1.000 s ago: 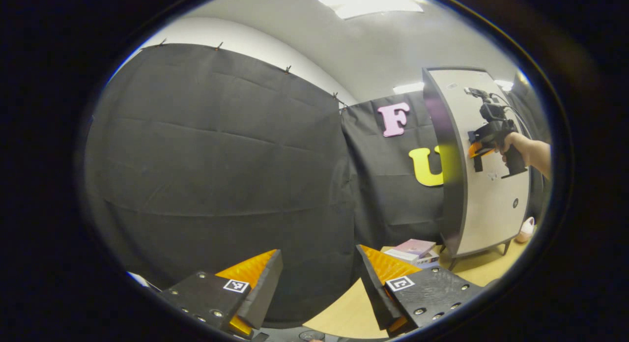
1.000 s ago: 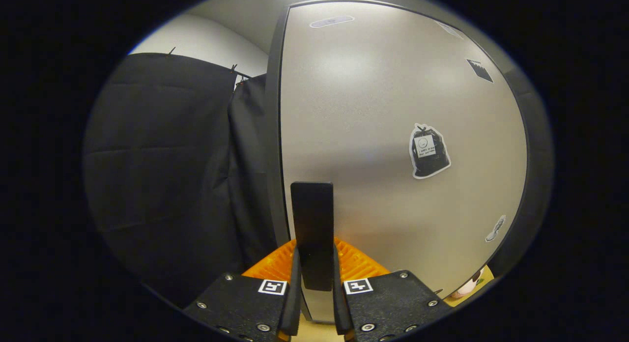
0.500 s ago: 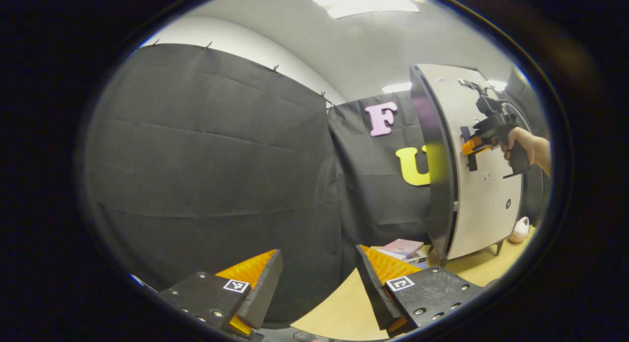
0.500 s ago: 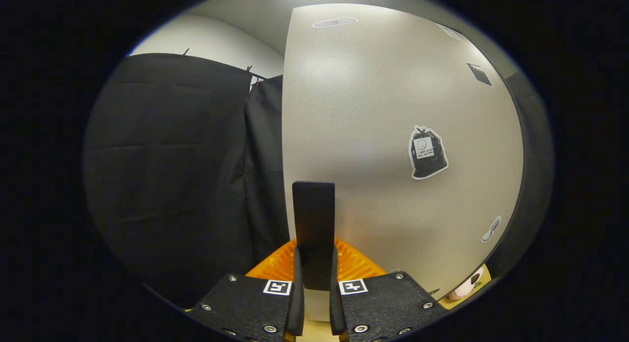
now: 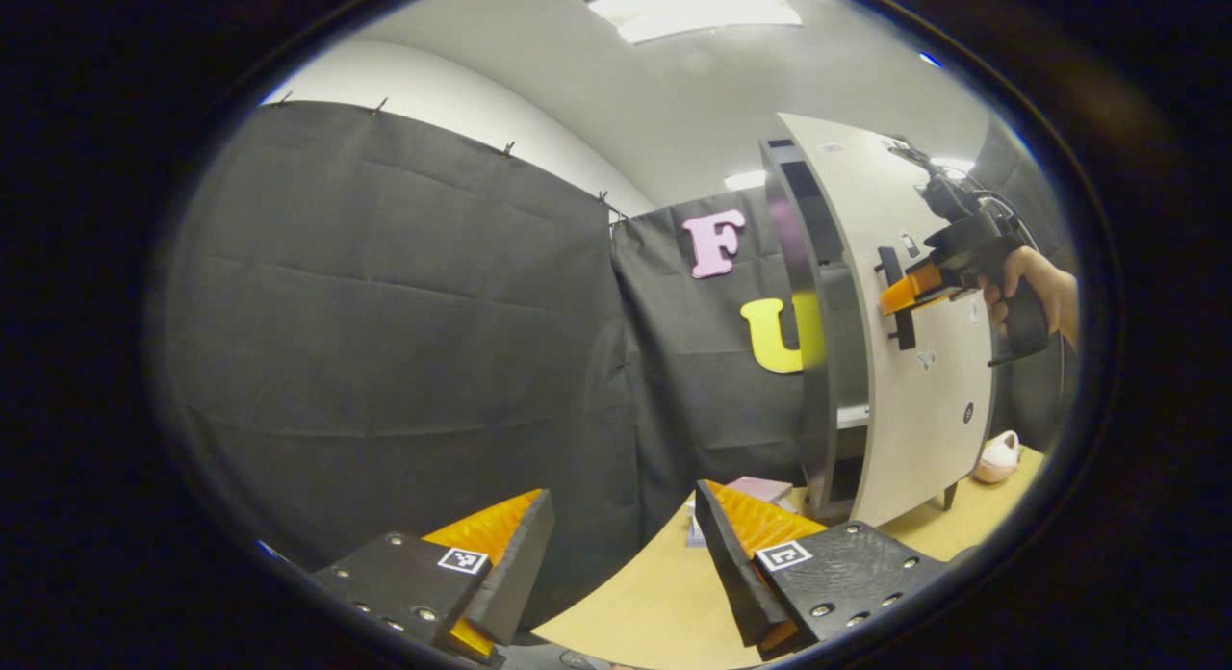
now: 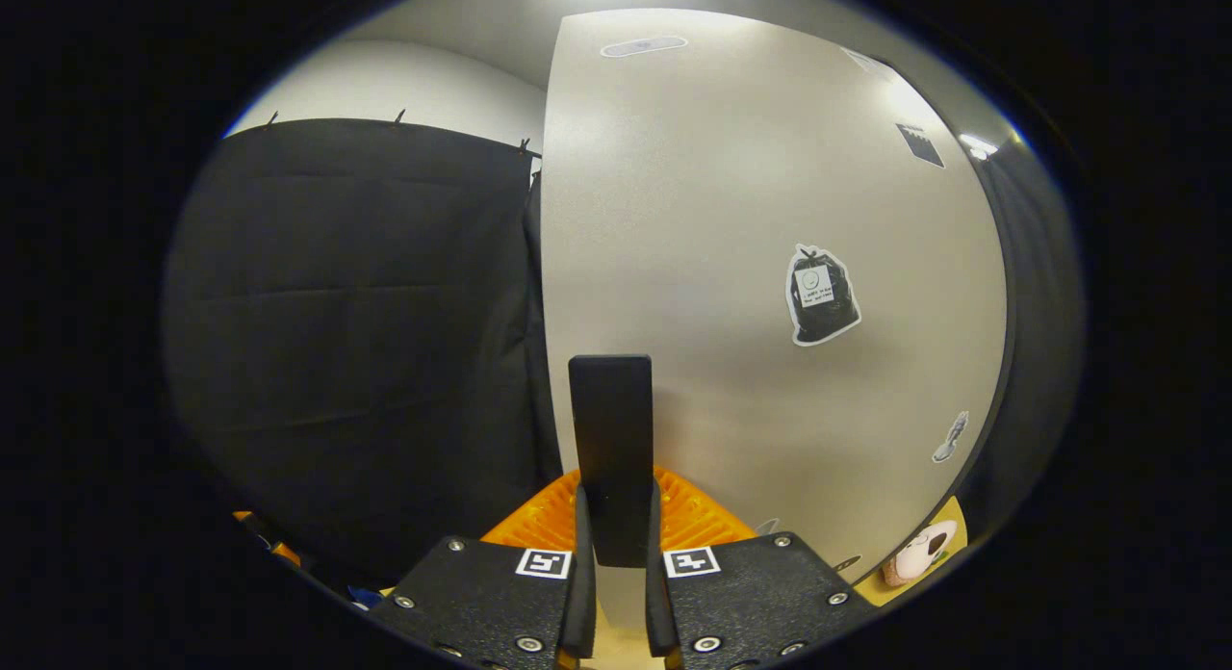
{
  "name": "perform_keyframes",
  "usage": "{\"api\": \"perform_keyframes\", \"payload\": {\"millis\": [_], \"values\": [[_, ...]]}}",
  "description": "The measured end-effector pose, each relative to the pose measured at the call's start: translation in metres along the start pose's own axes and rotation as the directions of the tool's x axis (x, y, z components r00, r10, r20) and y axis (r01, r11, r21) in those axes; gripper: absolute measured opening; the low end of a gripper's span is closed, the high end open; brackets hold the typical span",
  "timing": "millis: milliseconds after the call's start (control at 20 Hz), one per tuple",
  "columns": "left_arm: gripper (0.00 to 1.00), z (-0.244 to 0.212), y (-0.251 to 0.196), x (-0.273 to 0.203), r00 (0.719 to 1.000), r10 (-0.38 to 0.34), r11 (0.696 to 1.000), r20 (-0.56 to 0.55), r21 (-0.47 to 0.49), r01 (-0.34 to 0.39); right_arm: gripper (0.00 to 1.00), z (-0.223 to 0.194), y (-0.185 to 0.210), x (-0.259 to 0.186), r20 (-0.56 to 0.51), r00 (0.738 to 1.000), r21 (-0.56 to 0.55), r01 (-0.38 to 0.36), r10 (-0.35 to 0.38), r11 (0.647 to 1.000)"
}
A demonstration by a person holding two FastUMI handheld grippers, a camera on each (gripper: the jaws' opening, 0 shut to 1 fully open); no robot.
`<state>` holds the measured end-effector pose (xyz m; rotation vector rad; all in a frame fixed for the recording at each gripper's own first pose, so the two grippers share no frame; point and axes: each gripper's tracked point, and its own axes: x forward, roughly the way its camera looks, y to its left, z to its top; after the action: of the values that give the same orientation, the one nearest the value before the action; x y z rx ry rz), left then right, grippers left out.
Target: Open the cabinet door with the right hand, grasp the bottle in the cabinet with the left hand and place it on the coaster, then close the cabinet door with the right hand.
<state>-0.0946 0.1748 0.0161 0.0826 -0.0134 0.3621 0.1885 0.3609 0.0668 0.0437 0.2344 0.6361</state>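
A tall cabinet [image 5: 818,362] stands at the right of the left gripper view, its pale door [image 5: 914,381] swung partly out so a dark gap with a shelf shows. My right gripper [image 5: 900,295], held by a hand [image 5: 1035,290], is shut on the door's black handle [image 5: 903,309]. In the right gripper view the door [image 6: 751,295] looms close, and my right gripper [image 6: 614,516] clamps the upright handle [image 6: 610,439] from both sides. My left gripper [image 5: 624,554] hangs open low over the wooden table [image 5: 664,603], holding nothing. The cabinet's inside is too dark to make out.
Some flat boxes or books [image 5: 746,492] lie on the table by the cabinet's foot. A small pale pink object [image 5: 996,455] sits on the table right of the door, also seen as a small pale object [image 6: 919,550] in the right gripper view.
The door has swung outward with my right gripper shut on its handle, exposing the cabinet's dark interior edge. My left gripper stayed open while its view shifted slightly.
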Motion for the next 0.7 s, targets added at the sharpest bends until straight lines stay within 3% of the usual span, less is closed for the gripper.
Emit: {"api": "perform_keyframes", "payload": {"millis": [100,200,350,400,450,550,650,700], "values": [[0.85,0.0,-0.008,-0.004,1.0,-0.01,1.0,-0.003,0.015,0.01,0.2,0.0,-0.001,-0.004,0.004,1.0,-0.001,-0.019,0.019,1.0],[0.89,0.004,-0.018,-0.007,1.0,-0.019,1.0,0.001,0.02,0.019,0.2,-0.001,-0.002,-0.007,0.007,0.999,0.003,-0.033,0.033,0.999],[0.89,0.014,-0.033,-0.013,0.999,-0.043,0.999,0.018,0.02,0.043,0.21,-0.004,-0.007,-0.012,0.008,0.999,0.003,-0.049,0.049,0.999],[0.85,0.015,-0.04,-0.016,0.998,-0.055,0.998,0.023,0.024,0.054,0.21,-0.004,-0.008,-0.013,0.009,0.998,0.004,-0.055,0.055,0.998],[0.89,0.017,-0.045,-0.02,0.997,-0.068,0.997,0.025,0.027,0.067,0.21,-0.005,-0.01,-0.015,0.011,0.998,0.005,-0.061,0.061,0.998],[0.89,0.019,-0.059,-0.025,0.996,-0.09,0.996,0.027,0.026,0.089,0.21,-0.006,-0.013,-0.017,0.013,0.997,0.003,-0.071,0.071,0.997],[0.85,0.02,-0.077,-0.028,0.993,-0.116,0.993,0.028,0.018,0.115,0.21,-0.006,-0.015,-0.022,0.017,0.997,-0.003,-0.078,0.078,0.997],[0.89,0.019,-0.086,-0.029,0.991,-0.13,0.992,0.028,0.015,0.129,0.21,-0.007,-0.016,-0.024,0.017,0.997,-0.002,-0.082,0.082,0.997]]}}
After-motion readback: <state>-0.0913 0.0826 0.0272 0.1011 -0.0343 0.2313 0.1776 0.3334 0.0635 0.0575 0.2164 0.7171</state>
